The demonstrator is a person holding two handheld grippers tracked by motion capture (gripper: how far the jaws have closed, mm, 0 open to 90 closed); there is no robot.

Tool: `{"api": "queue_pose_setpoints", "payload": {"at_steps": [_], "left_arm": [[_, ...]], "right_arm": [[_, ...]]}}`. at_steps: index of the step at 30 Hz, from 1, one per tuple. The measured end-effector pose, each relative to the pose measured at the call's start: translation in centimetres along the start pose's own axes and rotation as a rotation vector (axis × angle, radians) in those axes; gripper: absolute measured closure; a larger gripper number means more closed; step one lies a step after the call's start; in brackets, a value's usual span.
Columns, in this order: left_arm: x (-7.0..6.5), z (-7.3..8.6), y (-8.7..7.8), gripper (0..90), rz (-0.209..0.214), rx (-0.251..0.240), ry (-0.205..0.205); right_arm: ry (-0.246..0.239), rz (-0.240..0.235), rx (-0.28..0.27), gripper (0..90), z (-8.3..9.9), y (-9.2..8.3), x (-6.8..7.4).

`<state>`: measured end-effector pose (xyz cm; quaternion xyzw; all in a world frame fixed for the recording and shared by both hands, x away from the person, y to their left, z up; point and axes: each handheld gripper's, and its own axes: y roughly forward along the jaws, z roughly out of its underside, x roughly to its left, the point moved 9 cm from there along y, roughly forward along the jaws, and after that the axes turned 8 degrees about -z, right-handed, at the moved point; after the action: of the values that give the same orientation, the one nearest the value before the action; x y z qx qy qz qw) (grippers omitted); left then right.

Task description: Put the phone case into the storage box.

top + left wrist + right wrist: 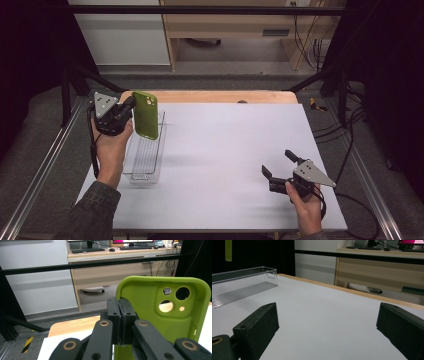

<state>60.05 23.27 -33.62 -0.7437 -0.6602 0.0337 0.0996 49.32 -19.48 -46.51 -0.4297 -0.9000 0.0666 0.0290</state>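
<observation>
A white sheet covers the table point(225, 160), its wooden edge bare at the far side; beyond are a grey floor, a wooden desk point(235, 25) and black frame rails. The left gripper point(131, 106) pinches the rim of a green phone case point(145, 114), held upright above a clear plastic tray point(145, 150) at the table's left. The right gripper point(280, 164) rests well apart, jaws wide, nothing between them

I'm working over a table point(235, 165) covered by a pale grey-white sheet, with a strip of bare wood showing along its far edge. A clear plastic tray point(145, 160) lies directly on it near the left edge, lengthwise from front to back, its ribbed bottom visible. The right gripper point(280, 162) rests near the front right corner.
</observation>
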Motion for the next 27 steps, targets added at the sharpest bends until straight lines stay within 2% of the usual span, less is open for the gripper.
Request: {"api": "queue_pose_setpoints", "payload": {"at_steps": [11, 27], "left_arm": [[0.5, 0.1, 0.6, 87.6, -0.008, 0.0, -0.028], [0.7, 0.6, 1.8, 87.6, -0.016, 0.008, -0.045]], "right_arm": [[0.011, -0.004, -0.007, 4.1, -0.1, 0.0, 0.1], [0.01, -0.01, -0.009, 3.9, 0.0, 0.1, 0.2]]}}
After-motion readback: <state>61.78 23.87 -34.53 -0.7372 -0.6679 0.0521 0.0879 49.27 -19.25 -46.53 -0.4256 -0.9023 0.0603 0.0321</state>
